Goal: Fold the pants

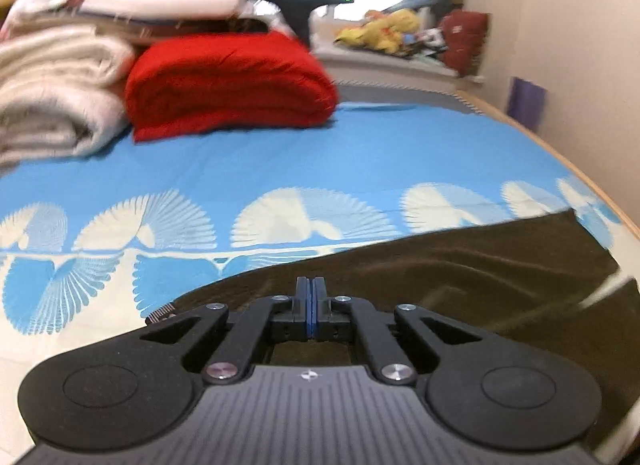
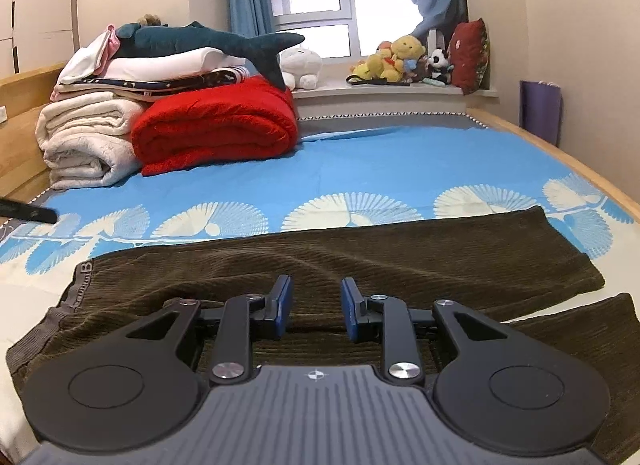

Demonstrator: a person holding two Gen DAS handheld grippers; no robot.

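Note:
Dark brown corduroy pants [image 2: 360,261] lie flat across the near part of the bed, waistband [image 2: 80,277] to the left and two legs running right, the near leg [image 2: 580,329] slightly apart. My right gripper [image 2: 315,285] is open and empty, hovering just above the middle of the pants. In the left wrist view the pants [image 1: 460,269] fill the lower right. My left gripper [image 1: 310,285] is shut with blue pads pressed together, nothing visible between them, over the pants' upper left edge. That view is motion-blurred.
The bed has a blue sheet with white fan patterns [image 2: 360,169]. A red folded blanket [image 2: 216,125], cream blankets [image 2: 88,137] and a shark plush [image 2: 208,41] are stacked at the far left. Stuffed toys [image 2: 396,57] sit on the windowsill. A wooden bed edge [image 2: 580,165] runs along the right.

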